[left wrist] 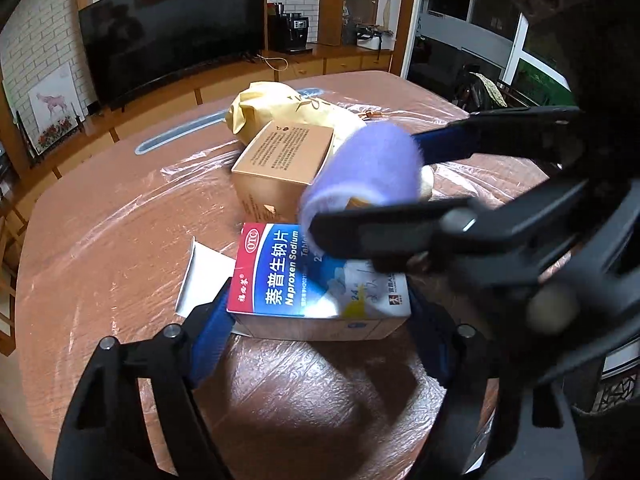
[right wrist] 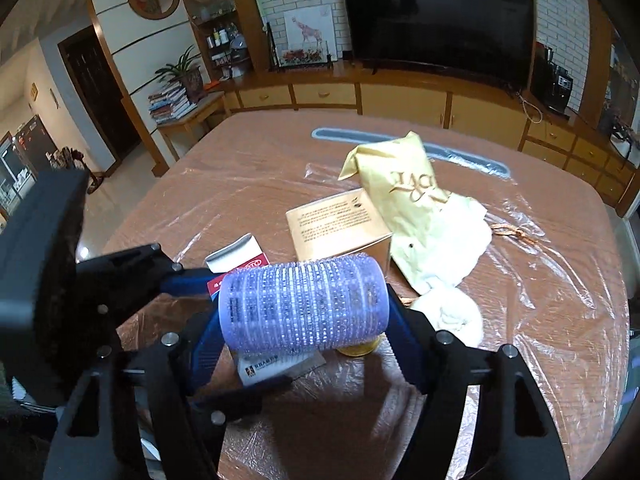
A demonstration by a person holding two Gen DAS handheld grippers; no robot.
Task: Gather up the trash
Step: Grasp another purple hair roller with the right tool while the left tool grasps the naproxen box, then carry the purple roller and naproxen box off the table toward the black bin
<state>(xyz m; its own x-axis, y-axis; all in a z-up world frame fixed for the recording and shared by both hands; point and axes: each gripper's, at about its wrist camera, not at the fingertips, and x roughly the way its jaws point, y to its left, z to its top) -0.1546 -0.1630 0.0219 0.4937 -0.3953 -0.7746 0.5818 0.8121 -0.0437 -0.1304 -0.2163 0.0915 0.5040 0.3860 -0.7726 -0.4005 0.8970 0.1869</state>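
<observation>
On the plastic-covered counter [left wrist: 100, 240], the left gripper [left wrist: 320, 320] straddles a pill box [left wrist: 316, 280], its jaws spread along the box's two ends; whether the pads press on it cannot be told. Just above and beside it, the right gripper [right wrist: 308, 312] has its jaws pinching a purple hair roller [right wrist: 304, 304] by its ends, held off the counter over the box. Behind them lies a tan carton [right wrist: 336, 224], touching a crumpled yellow bag [right wrist: 404, 188]. Farther back, a dark television [right wrist: 436, 20] stands on wooden cabinets [right wrist: 400, 100].
</observation>
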